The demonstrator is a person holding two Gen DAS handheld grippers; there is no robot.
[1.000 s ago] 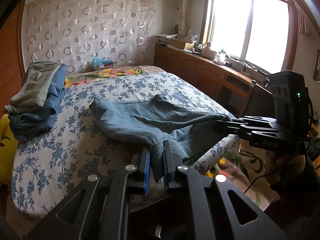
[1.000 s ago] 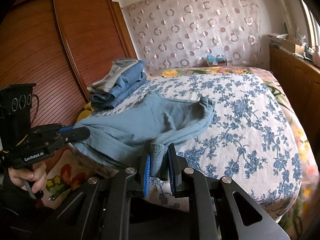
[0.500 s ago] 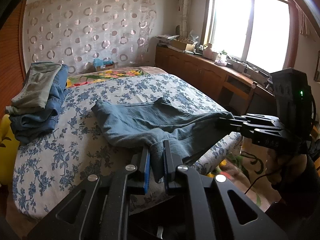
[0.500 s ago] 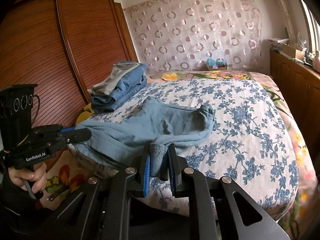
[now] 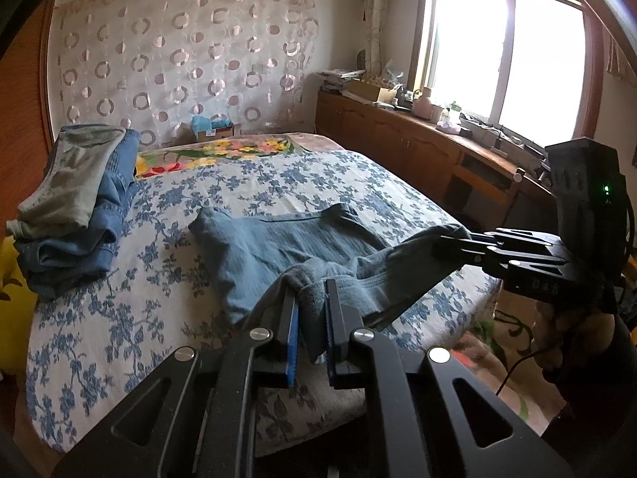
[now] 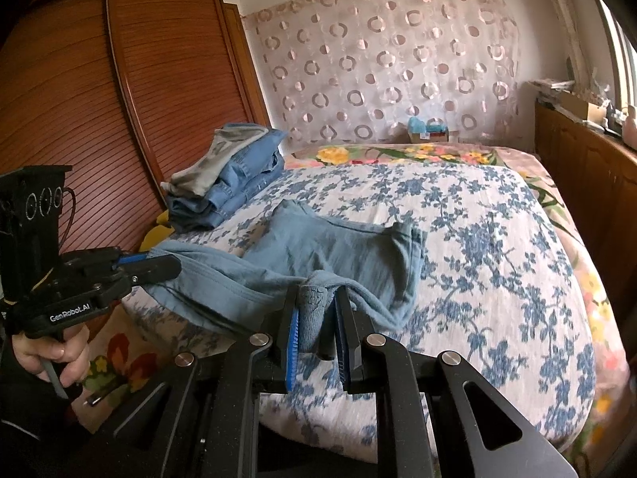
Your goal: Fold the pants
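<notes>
Light blue pants (image 5: 274, 247) lie on the flowered bedspread (image 5: 119, 310), with one end lifted off the bed's near edge. My left gripper (image 5: 311, 298) is shut on a bunched corner of that end. My right gripper (image 6: 316, 302) is shut on the other corner. The cloth hangs in a band between them. In the left wrist view the right gripper (image 5: 450, 241) shows at the right, and in the right wrist view the left gripper (image 6: 167, 265) shows at the left. The pants (image 6: 342, 247) rest folded over on the bed beyond.
A stack of folded jeans and grey clothes (image 5: 75, 207) sits at the bed's left side, by the wooden wardrobe (image 6: 79, 99). A wooden cabinet (image 5: 430, 151) with clutter runs under the window on the right. A patterned rug (image 6: 119, 358) lies below the bed's near edge.
Both grippers have drawn back from the bed with the pants' end. The pants have slid toward the near edge and the far part lies flatter.
</notes>
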